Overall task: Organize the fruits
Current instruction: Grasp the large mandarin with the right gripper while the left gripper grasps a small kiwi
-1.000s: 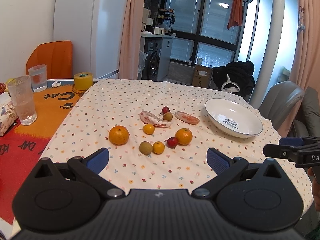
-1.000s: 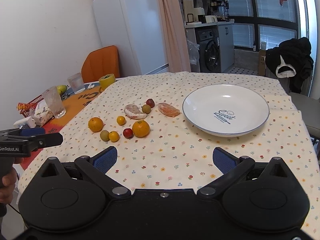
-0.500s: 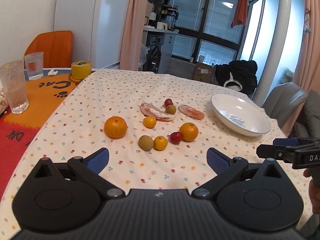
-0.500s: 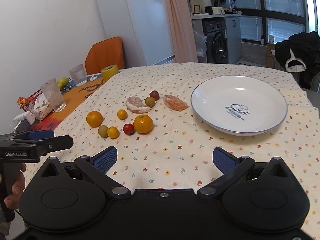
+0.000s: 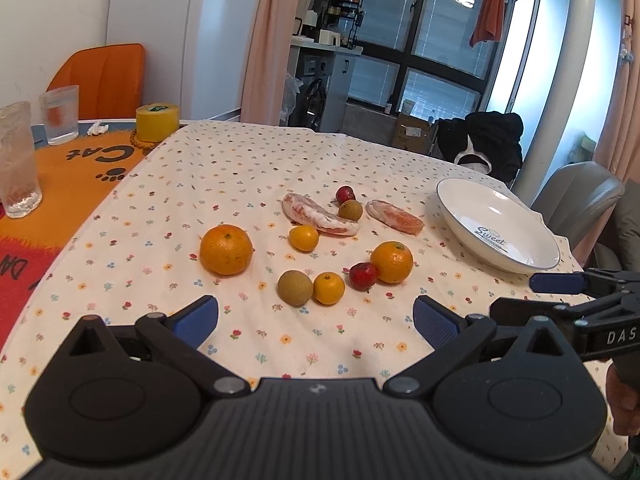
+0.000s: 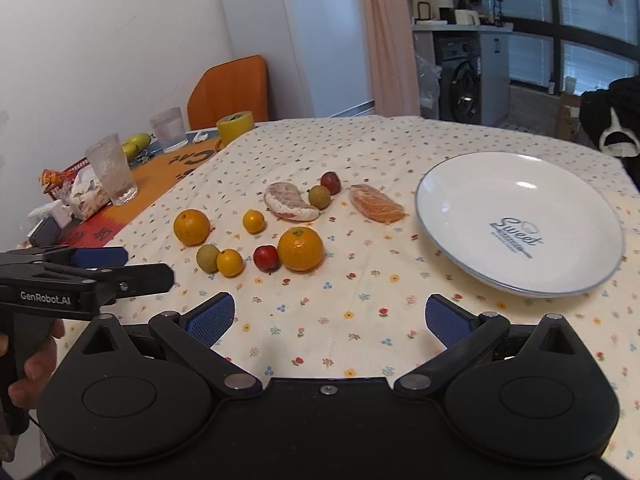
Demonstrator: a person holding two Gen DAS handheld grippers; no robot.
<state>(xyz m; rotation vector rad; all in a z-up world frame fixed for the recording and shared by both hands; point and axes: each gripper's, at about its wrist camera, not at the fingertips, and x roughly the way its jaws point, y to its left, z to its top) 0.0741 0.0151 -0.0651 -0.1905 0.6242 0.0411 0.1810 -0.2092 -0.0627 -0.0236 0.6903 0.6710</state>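
Several fruits lie loose on the flowered tablecloth: a large orange at the left, a second orange beside a red fruit, small yellow citrus, a green-brown fruit, and two peeled segments. An empty white plate sits to the right of them. My left gripper is open, just short of the green-brown fruit. Short of the second orange, my right gripper is also open. Neither holds anything.
Two glasses and a yellow tape roll stand on the orange mat at the left. An orange chair is behind them, a grey chair at the right. A tissue pack lies near the left edge.
Both grippers have moved forward and lower toward the fruits, which now look larger. The fruits and plate have not moved.
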